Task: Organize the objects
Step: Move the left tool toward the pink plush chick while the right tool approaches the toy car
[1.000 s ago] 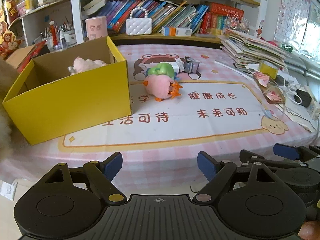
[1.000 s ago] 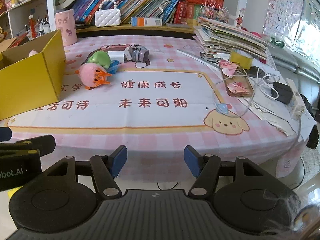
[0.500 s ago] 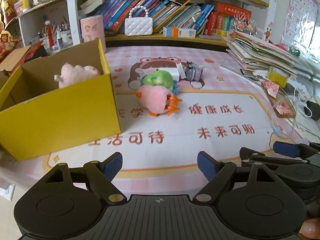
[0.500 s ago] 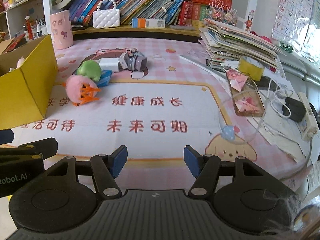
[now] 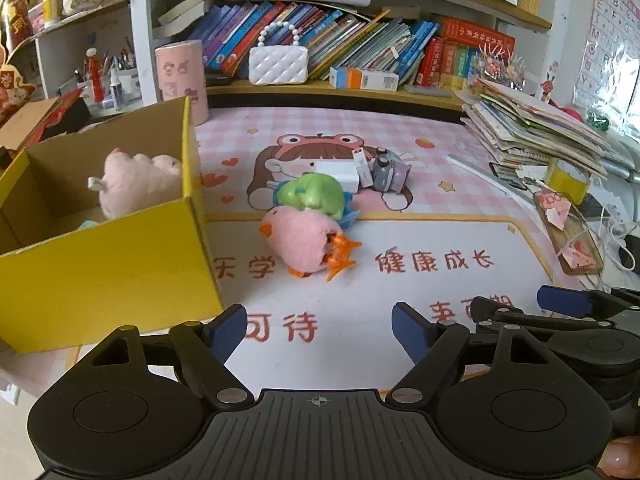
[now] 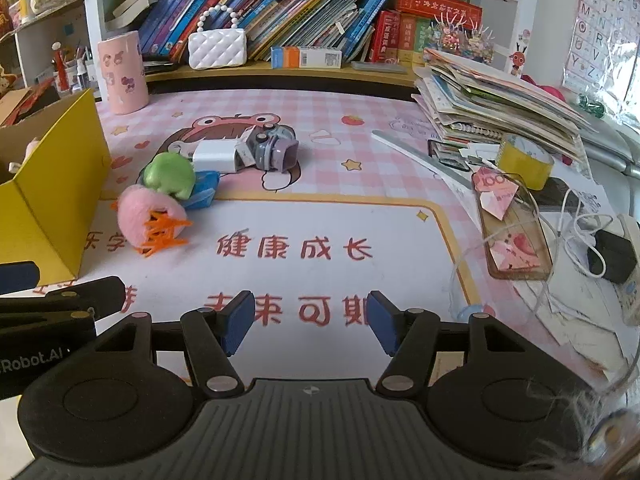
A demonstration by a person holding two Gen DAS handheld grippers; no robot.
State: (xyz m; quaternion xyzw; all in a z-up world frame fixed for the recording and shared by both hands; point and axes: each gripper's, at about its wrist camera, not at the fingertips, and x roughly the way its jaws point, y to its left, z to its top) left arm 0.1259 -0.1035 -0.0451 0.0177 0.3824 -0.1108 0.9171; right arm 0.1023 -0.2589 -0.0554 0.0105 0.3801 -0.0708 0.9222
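Toys lie in a loose cluster on the pink desk mat, just right of the yellow box: a pink plush chick with orange feet lies on its side nearest the grippers, a green frog toy touches it from behind, and a blue piece (only partly seen) pokes out beneath the frog. Behind those sit a white charger block and a small grey-purple toy camera, close together. Inside the open box rests a pink plush animal against the right wall.

Left gripper hangs over the mat's front edge; its jaws have just been closing a little, yet they stand apart with nothing between them. Right gripper hovers beside it, jaws likewise parted and empty, over the red characters printed on the mat.

Farther off, a pink cylinder and a white quilted purse stand by the bookshelf, and a stack of papers fills the right side.
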